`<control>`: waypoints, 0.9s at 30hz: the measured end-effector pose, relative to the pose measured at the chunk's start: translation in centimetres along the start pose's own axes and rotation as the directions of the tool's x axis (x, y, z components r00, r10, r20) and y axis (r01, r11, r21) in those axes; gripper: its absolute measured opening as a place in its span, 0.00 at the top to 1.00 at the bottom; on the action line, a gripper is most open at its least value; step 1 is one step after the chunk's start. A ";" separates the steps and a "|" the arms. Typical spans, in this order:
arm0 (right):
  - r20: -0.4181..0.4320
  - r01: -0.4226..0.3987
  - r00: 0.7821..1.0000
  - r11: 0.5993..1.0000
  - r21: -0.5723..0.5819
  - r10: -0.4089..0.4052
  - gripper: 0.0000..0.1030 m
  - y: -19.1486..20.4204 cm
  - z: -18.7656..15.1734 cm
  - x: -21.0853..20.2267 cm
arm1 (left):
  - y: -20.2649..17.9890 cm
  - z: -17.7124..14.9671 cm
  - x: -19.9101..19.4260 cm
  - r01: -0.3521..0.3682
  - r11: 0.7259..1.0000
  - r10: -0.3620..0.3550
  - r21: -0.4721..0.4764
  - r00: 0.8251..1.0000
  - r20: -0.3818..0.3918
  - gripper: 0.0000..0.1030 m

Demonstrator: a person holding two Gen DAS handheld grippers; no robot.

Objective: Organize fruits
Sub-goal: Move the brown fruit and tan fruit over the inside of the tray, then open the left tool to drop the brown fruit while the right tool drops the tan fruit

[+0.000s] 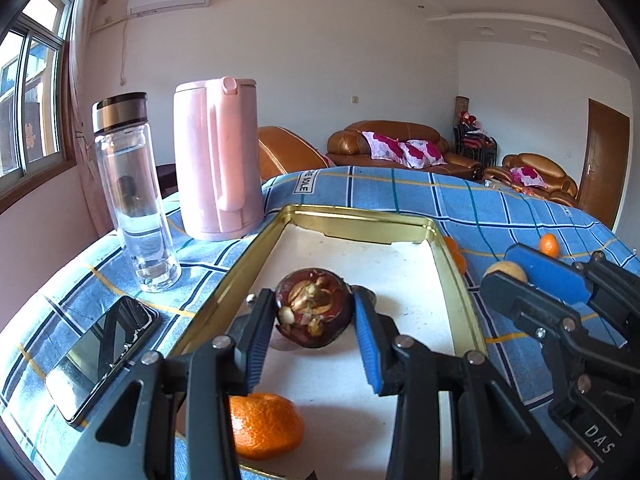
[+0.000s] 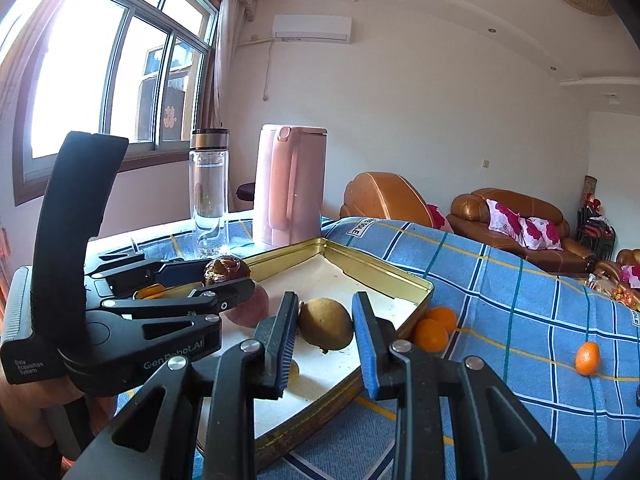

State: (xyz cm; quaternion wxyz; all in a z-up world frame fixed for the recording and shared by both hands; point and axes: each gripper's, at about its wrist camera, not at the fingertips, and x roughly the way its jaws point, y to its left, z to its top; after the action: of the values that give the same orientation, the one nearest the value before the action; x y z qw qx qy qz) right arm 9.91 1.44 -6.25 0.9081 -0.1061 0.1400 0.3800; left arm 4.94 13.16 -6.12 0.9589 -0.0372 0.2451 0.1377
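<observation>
Gripping: both tools are pinching fruit over the tray, a gold-rimmed tin with a white floor that serves here as the landmark.
Left gripper: its fingers press on either side of a dark purple mangosteen, stem cap facing the camera, held above the tray's white floor.
Left gripper pose: it points forward and tilts down toward the tray; in the right wrist view its black body reaches in from the tray's left side, with a hand partly visible under the handle.
Right gripper: clamped on a small tan-brown round fruit, held over the tray's near right part.
Right gripper pose: angled slightly downward, it comes in from the tray's right side; the left wrist view shows it beyond the right rim, the tan fruit at its tip.
Mandarin: lying on the tray floor, near the front rim, below the left gripper.
Small oranges: two touching each other on the blue checked cloth, just outside the tray's right rim.
Lone orange: on the cloth, well apart to the tray's right.
Pink kettle: behind the tray's far left corner.
Glass bottle: left of the tray, beside the kettle.
Phone: flat on the cloth, just left of the tray.
</observation>
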 end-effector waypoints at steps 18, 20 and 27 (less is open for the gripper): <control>-0.136 -0.105 0.985 0.994 -0.014 0.103 0.71 1.7 -0.6 2.2 | 0.7 -1.1 0.6 -0.011 1.000 0.013 0.028 0.998 -0.060 0.60; -0.153 -0.111 0.982 0.994 -0.014 0.108 0.71 1.8 -0.7 2.5 | 0.6 -1.3 0.7 -0.011 1.000 0.013 0.027 0.997 -0.071 0.59; -0.176 -0.120 0.977 0.993 -0.008 0.117 0.69 1.8 -0.8 2.8 | 0.8 -1.3 0.5 -0.026 0.999 0.027 0.027 0.998 -0.060 0.55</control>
State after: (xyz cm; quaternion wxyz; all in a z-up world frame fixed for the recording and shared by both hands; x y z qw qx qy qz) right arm 10.38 4.33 -8.09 0.8669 -0.1390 0.2222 0.4239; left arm 4.52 13.83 -7.52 0.9496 -0.0256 0.2760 0.1460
